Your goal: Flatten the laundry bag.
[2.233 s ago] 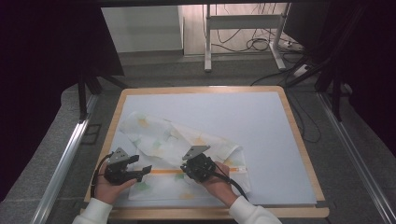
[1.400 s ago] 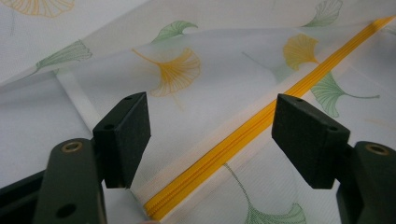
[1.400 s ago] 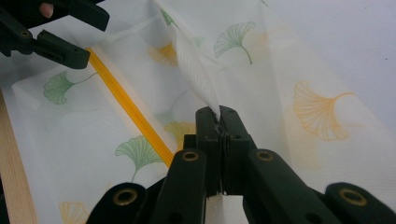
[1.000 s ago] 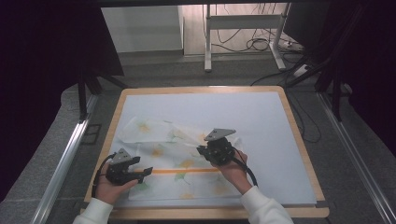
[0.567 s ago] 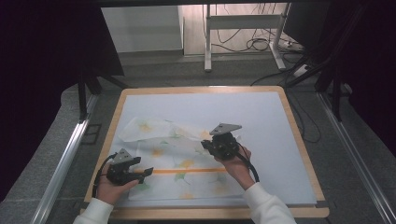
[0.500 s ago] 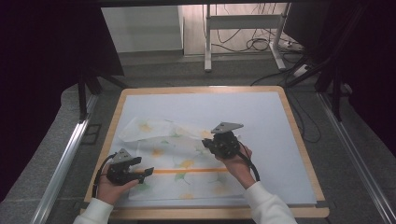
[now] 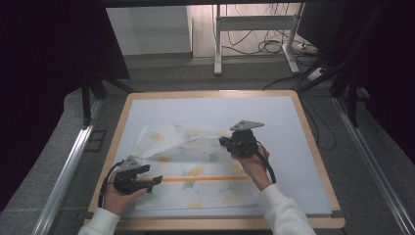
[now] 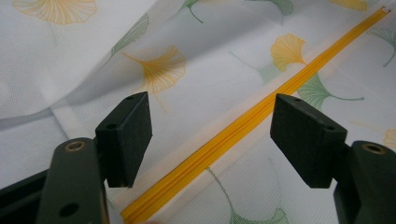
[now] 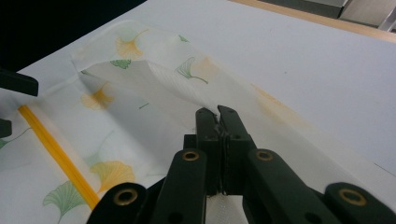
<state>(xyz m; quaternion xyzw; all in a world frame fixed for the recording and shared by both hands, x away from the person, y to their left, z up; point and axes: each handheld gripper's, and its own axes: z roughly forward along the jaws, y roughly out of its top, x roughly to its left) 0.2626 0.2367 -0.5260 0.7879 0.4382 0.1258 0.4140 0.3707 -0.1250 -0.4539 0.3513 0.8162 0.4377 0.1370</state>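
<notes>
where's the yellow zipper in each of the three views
High view: the yellow zipper runs left to right across the near part of the leaf-print cloth, starting at the left gripper.
Left gripper view: it runs diagonally from bottom left to top right, between the open fingers.
Right gripper view: a short stretch at lower left, left of the right gripper.
Shared landmark: the yellow and green leaf print beside it.
</notes>
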